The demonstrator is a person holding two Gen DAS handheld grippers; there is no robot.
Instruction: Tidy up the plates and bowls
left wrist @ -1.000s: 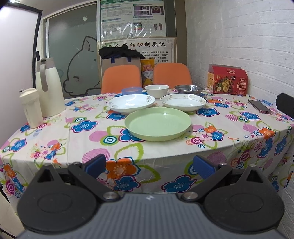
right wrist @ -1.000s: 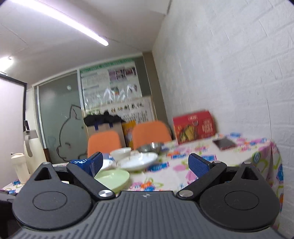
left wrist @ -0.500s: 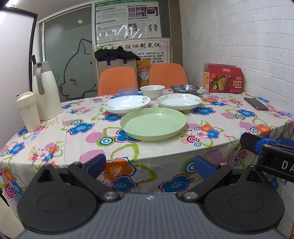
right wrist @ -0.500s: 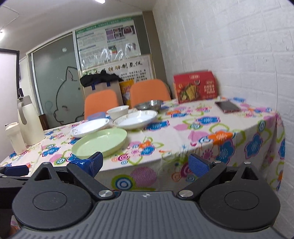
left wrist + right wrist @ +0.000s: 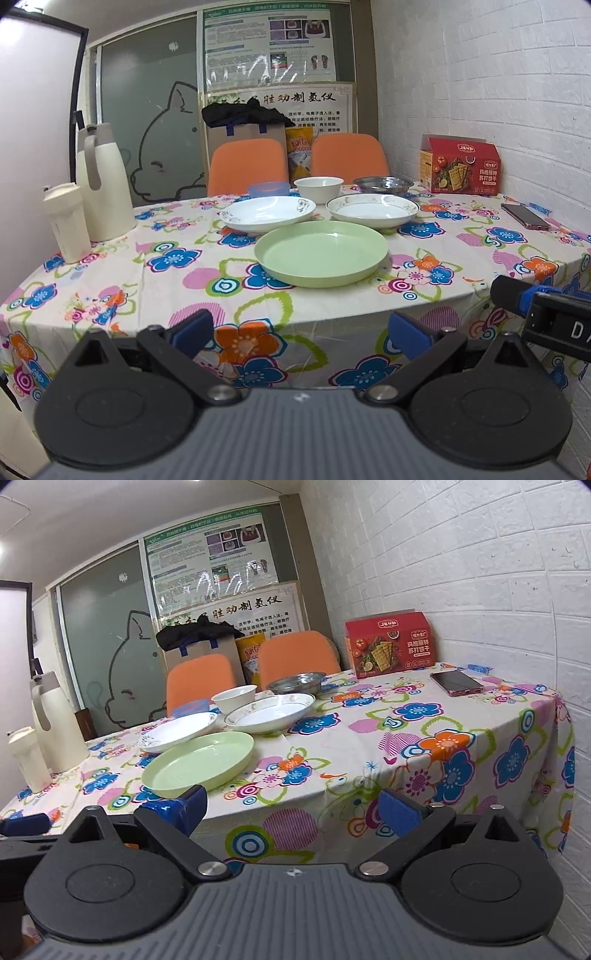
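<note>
A pale green plate lies nearest on the flowered tablecloth. Behind it sit two white patterned plates, one left and one right. Further back stand a white bowl, a metal bowl and a blue plastic container. My left gripper hangs open in front of the table edge, holding nothing. My right gripper is open too, below the table's front edge, and its fingertip shows at the left wrist view's right side.
A cream thermos jug and a cream tumbler stand at the table's left. A red cracker box and a phone lie at the right by the brick wall. Two orange chairs stand behind.
The right gripper has tilted down from the ceiling toward the table and come nearer, entering the left wrist view. The left gripper has shifted only slightly. Both stay open.
</note>
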